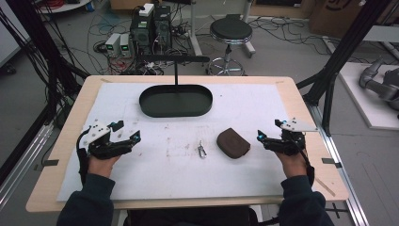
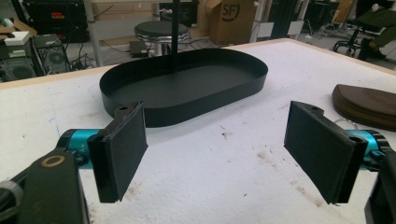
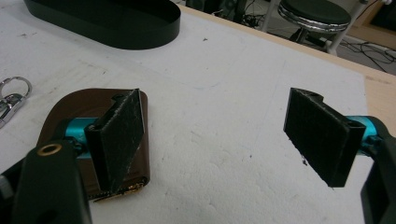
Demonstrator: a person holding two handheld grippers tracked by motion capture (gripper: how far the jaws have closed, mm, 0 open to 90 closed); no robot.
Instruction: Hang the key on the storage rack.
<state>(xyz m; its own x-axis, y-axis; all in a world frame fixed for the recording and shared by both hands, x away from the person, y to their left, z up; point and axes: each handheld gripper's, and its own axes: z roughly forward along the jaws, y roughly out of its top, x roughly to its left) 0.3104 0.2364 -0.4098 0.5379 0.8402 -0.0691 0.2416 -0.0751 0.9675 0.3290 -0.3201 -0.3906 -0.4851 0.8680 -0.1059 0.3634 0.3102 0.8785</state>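
Pouch (image 1: 233, 142), keys (image 1: 201, 150), tray (image 1: 175, 100), stool (image 1: 230, 30) behind

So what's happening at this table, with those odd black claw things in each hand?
A person sits at the table holding a two-jaw gripper in each hand. The left gripper and right gripper both hover open, holding nothing. Between them on the white mat lie a brown zip pouch and a small metal key clip. A black oval tray sits empty farther back. Nothing is being handled yet.
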